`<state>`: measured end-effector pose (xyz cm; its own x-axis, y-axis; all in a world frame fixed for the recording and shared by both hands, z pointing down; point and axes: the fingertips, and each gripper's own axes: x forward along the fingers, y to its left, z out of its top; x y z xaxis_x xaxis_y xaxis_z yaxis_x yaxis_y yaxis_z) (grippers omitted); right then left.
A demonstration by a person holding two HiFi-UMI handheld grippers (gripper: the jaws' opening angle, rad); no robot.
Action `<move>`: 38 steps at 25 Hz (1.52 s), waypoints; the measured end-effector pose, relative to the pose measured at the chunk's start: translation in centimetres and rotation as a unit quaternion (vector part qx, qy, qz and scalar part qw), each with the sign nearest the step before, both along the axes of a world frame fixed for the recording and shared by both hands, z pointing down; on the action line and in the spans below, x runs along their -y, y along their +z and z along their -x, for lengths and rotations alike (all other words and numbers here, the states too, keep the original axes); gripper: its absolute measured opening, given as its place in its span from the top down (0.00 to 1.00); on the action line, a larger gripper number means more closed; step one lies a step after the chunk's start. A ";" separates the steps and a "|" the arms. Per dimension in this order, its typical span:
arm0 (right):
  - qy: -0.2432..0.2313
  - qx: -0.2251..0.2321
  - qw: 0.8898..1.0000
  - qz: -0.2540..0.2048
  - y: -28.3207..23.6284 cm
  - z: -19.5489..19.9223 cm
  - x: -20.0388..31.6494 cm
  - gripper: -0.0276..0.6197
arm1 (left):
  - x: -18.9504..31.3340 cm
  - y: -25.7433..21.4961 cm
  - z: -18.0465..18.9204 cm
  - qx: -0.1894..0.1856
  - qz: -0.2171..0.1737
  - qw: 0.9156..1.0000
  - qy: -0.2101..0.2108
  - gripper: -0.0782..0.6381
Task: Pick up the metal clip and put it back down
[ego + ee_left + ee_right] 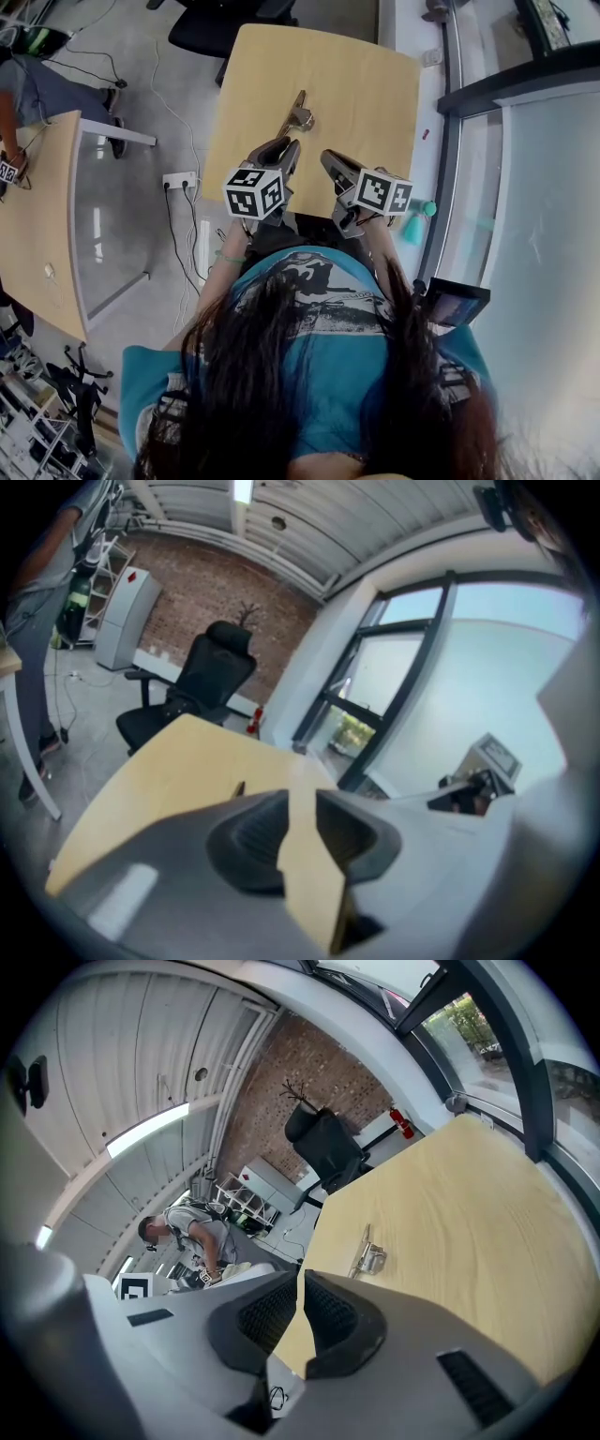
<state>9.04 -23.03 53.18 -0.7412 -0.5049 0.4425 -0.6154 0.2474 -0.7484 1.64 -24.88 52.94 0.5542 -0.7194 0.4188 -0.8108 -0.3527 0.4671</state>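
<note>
Right gripper view: unhidden metal clip [368, 1252]

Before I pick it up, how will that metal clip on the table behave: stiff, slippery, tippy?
The metal clip looks rigid, so it probably won't flex. Shiny metal on the smooth table may skid if nudged. It lies low and long, so rolling seems unlikely.

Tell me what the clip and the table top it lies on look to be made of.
Metal clip: looks like bare metal, silvery grey, with bright glints on its bent end in the right gripper view. Which metal it is can't be told.
Table top: pale, wood-look surface with a matte finish, faint grain and no glare. It could be laminate or solid wood; the look leaves that open.
</note>
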 end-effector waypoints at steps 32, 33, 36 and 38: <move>-0.011 0.007 0.999 0.053 2.6 -4.4 3.4 0.91 | 10.8 16.6 -3.4 0.367 0.042 0.926 0.075 0.67; -0.011 0.007 0.998 0.054 2.6 -4.5 3.4 0.91 | 10.9 16.6 -3.3 0.370 0.040 0.926 0.072 0.67; -0.009 0.006 0.998 0.055 2.6 -4.5 3.4 0.91 | 10.9 16.5 -3.1 0.378 0.035 0.922 0.073 0.69; -0.007 0.007 0.998 0.055 2.6 -4.5 3.5 0.91 | 10.8 16.4 -3.0 0.384 0.032 0.920 0.076 0.70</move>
<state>13.56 -26.49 55.78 -0.7540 -0.4433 0.4847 -0.6023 0.1722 -0.7795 4.61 -35.67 69.35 0.1702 -0.6185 0.7672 -0.8540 -0.4811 -0.1984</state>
